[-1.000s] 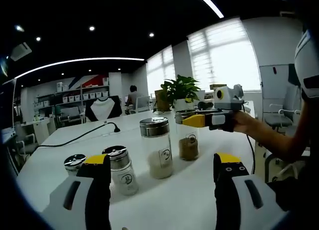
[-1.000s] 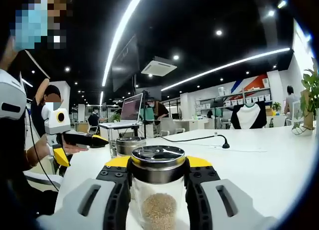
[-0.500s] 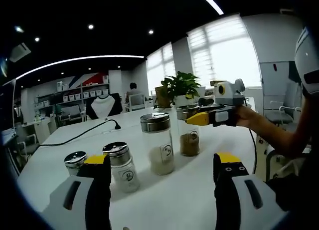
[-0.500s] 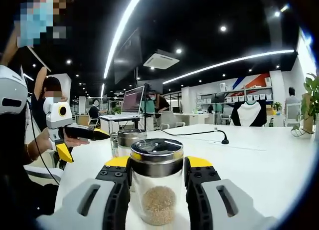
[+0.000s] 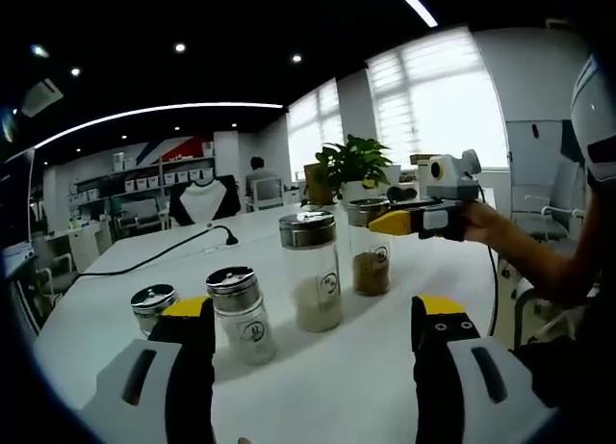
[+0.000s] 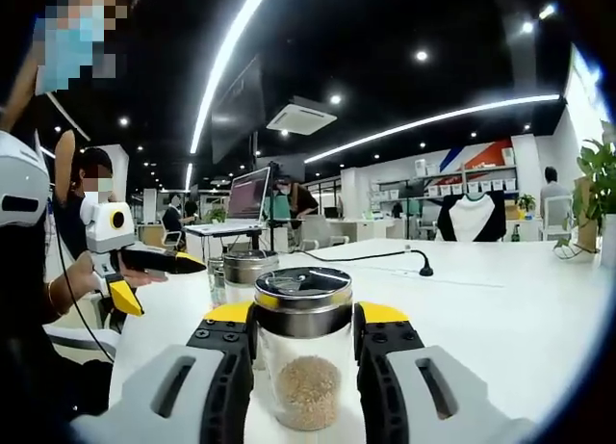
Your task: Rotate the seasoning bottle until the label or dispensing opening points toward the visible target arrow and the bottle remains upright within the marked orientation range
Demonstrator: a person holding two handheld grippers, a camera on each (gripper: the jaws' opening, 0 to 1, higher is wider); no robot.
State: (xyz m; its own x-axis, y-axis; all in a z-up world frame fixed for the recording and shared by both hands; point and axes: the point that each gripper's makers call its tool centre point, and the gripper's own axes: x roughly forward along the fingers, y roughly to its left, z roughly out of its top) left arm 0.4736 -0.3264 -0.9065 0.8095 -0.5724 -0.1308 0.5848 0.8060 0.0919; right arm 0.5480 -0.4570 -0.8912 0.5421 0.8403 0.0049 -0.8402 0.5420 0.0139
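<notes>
While the brown-seasoning bottle (image 6: 304, 352) stands upright on the white table (image 6: 500, 309), the scene is read thus:
Right gripper (image 6: 303, 330): clamped on the bottle's neck, presumably for turning.
Left gripper (image 5: 303, 321): held spread and empty, near the small shakers (image 5: 241, 314).
Tall jar (image 5: 313, 282): set beside the bottle.
Target arrow: not made out.

small dark marks on the bottle labels (image 5: 330, 283), none readable
</notes>
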